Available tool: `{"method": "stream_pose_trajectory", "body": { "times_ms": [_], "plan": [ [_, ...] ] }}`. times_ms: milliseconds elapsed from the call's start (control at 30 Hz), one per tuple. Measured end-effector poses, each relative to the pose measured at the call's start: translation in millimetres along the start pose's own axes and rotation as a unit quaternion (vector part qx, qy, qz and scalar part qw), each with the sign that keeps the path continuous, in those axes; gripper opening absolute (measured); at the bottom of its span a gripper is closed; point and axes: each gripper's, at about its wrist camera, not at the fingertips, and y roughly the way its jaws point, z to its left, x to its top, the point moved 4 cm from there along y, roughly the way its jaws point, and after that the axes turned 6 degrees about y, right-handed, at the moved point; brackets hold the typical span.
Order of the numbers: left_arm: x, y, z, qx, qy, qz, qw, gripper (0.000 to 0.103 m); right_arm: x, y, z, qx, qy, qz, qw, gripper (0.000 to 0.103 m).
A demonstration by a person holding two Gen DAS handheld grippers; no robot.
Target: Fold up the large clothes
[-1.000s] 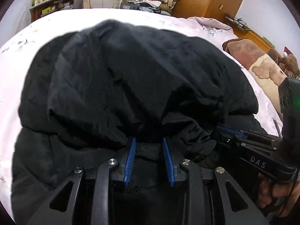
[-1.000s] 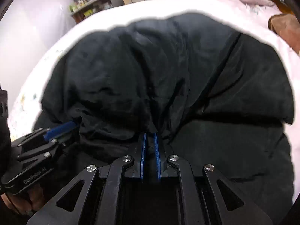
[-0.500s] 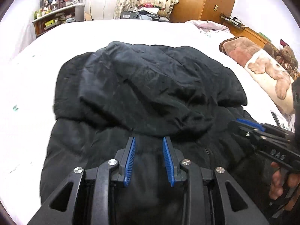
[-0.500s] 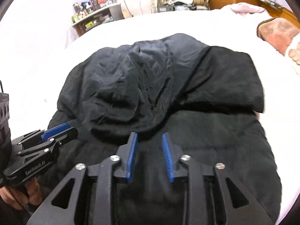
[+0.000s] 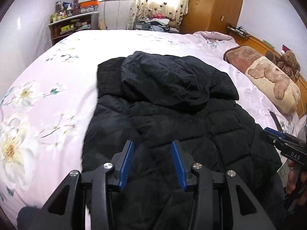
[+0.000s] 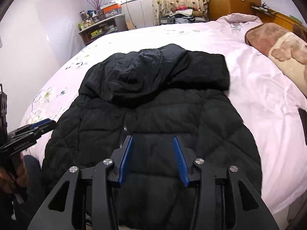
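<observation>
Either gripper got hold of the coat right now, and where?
Neither. The left gripper and right gripper have just been opening and stand apart above the black jacket, nothing between the pads.

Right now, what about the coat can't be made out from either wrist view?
- Black coat hem: both views, covered by the left gripper or right gripper and cut by the bottom edge.
- Sleeves: folded under or lost in black fabric.
- Underside: against the bed.
</observation>
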Motion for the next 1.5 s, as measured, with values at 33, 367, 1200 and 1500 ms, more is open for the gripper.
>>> {"method": "stream_pose_trajectory", "body": {
  "times_ms": [33, 367, 1200, 1500],
  "plan": [
    [-3, -4, 3, 0.002, -0.002, -0.001, 1.0, 0.044, -3, -3, -3, -0.002, 0.003, -0.001, 1.0, 0.043],
    [-27, -21, 27, 0.032, -0.017, -0.002, 0.9993, 0.05, -24, -26, -44, -0.026, 0.039, -0.011, 0.999, 0.044],
    [-100, 40, 61, 0.026, -0.08, 0.104, 0.991, 0.061, -48, 19, -173, -0.056, 0.162, 0.074, 0.983, 0.063],
    [-108, 47, 57, 0.009, -0.081, 0.129, 0.9883, 0.046, -58, 42, -166, -0.003, 0.16, 0.147, 0.976, 0.055]
  ]
}}
